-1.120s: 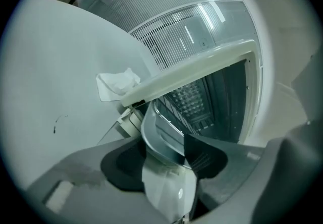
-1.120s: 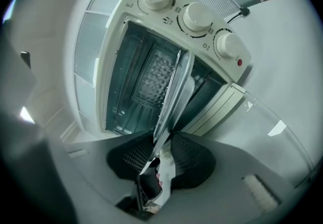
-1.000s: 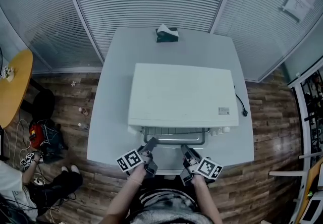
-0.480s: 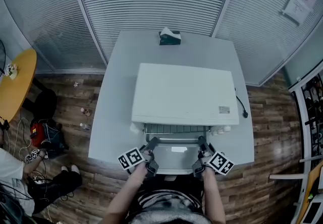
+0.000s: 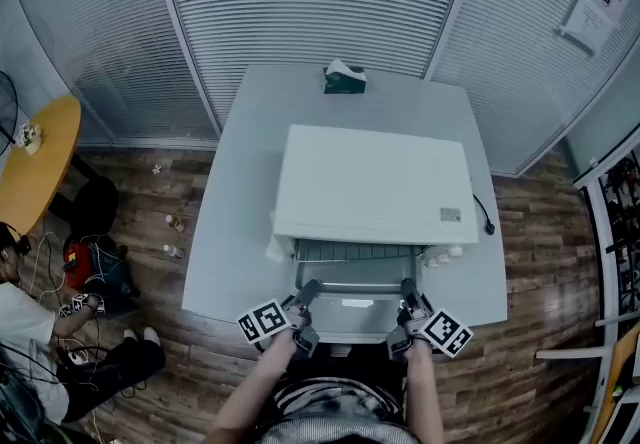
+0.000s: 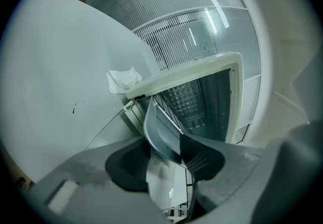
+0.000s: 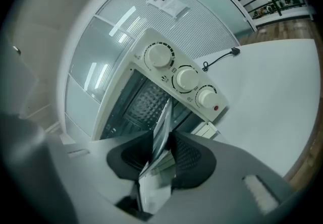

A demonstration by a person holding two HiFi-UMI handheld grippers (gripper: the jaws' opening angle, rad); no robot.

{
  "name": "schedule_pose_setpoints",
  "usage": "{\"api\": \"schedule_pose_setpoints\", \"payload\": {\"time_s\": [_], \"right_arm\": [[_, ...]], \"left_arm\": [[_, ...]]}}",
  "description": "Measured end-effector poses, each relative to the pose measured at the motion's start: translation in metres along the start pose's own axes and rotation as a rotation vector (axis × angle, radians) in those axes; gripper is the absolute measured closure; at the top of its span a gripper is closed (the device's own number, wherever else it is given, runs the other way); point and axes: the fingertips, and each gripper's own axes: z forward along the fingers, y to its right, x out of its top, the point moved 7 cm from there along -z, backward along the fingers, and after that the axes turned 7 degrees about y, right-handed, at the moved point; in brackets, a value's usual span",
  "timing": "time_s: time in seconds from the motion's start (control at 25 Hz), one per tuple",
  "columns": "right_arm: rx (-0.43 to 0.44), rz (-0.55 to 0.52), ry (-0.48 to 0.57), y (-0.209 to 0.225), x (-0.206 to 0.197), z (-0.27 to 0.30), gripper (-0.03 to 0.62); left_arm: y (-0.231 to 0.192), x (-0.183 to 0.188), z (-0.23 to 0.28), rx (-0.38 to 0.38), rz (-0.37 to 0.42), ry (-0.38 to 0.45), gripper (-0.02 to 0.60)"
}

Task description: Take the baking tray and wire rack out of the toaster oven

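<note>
A white toaster oven (image 5: 375, 182) stands on the grey table (image 5: 235, 192) with its door dropped open toward me. The metal baking tray (image 5: 355, 310) sticks out of its mouth, and the wire rack (image 5: 355, 252) shows behind it inside the cavity. My left gripper (image 5: 310, 289) is shut on the tray's left rim (image 6: 159, 132). My right gripper (image 5: 408, 290) is shut on the right rim (image 7: 162, 127). In both gripper views the thin tray edge runs between the dark pads and into the oven.
Three control knobs (image 7: 185, 77) sit on the oven's right front. A power cord (image 5: 485, 217) trails off on the right. A crumpled tissue (image 5: 277, 247) lies at the oven's left front corner. A tissue box (image 5: 345, 77) stands at the table's far edge.
My right gripper moved rightward from the tray's middle to its right side and now grips the rim. The left gripper stayed at the left rim.
</note>
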Motion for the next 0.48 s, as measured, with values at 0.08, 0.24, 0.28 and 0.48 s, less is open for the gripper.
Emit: {"api": "schedule_pose_setpoints", "payload": {"time_s": [0.08, 0.24, 0.28, 0.48], "right_arm": [[0.003, 0.016, 0.011, -0.002, 0.0, -0.005, 0.48], [0.006, 0.021, 0.004, -0.002, -0.002, -0.011, 0.479], [0.006, 0.023, -0.003, -0.001, -0.004, -0.012, 0.479], [0.002, 0.047, -0.032, 0.008, -0.009, -0.024, 0.477]], "left_arm": [[0.002, -0.001, -0.004, -0.003, -0.011, 0.002, 0.397], [0.005, -0.003, -0.012, 0.004, -0.011, 0.002, 0.397], [0.005, -0.005, -0.015, 0.008, -0.009, 0.001, 0.397], [0.006, -0.017, -0.029, 0.032, -0.003, 0.016, 0.397]]}}
